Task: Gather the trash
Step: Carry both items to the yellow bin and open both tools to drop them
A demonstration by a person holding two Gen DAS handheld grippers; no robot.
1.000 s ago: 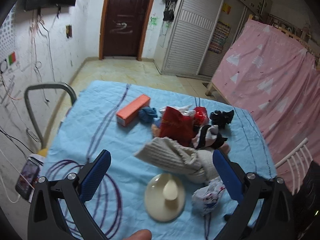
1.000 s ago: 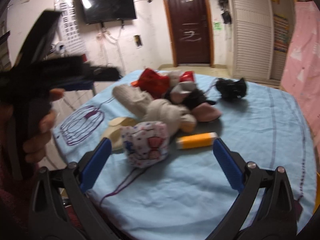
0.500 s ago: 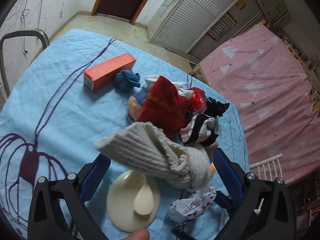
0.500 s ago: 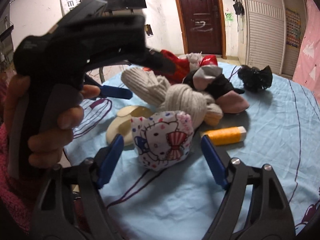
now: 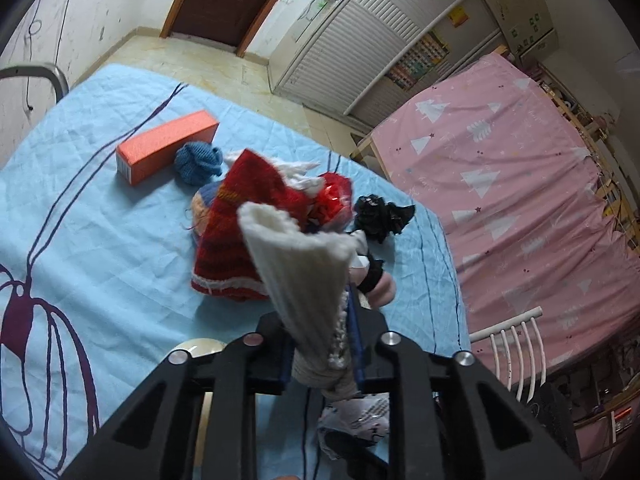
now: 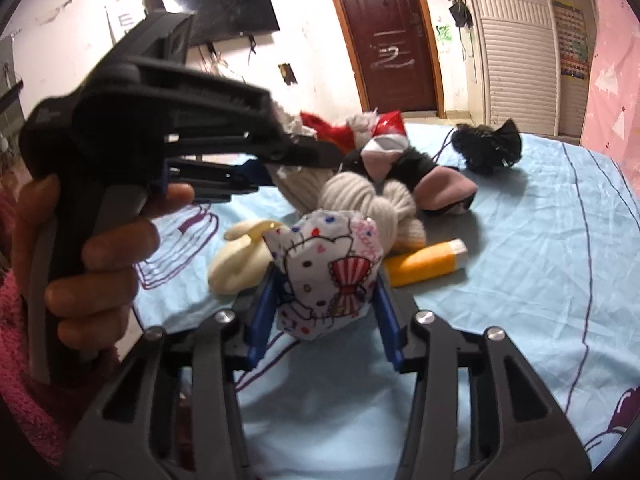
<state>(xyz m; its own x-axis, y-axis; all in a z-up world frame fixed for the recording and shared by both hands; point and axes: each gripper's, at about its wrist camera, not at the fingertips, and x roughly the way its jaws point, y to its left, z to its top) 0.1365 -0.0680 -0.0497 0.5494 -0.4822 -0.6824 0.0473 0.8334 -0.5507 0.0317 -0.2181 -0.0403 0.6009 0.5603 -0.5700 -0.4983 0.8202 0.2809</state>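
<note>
On the blue cloth-covered table (image 5: 80, 220) lies a heap of knitwear and trash. My left gripper (image 5: 320, 320) is closing, and its blue pads pinch a cream ribbed sock (image 5: 304, 264) that sticks up between them. In the right wrist view the same left gripper (image 6: 288, 160) is held by a hand above the heap. My right gripper (image 6: 326, 320) is closing on a crumpled cartoon-print wrapper (image 6: 332, 276), with a pad against each of its sides. That wrapper (image 5: 360, 416) also shows low in the left wrist view.
An orange box (image 5: 168, 146), a blue yarn ball (image 5: 198, 162), a red knit (image 5: 236, 232) and a black crumpled bag (image 5: 380, 216) lie beyond. A cream lid (image 6: 240, 256) and an orange tube (image 6: 424, 262) flank the wrapper. A pink-sheeted bed (image 5: 520, 184) stands to the right.
The left gripper came down over the cream sock and its wide jaws closed on it. The right gripper's jaws narrowed from wide apart onto the cartoon-print wrapper.
</note>
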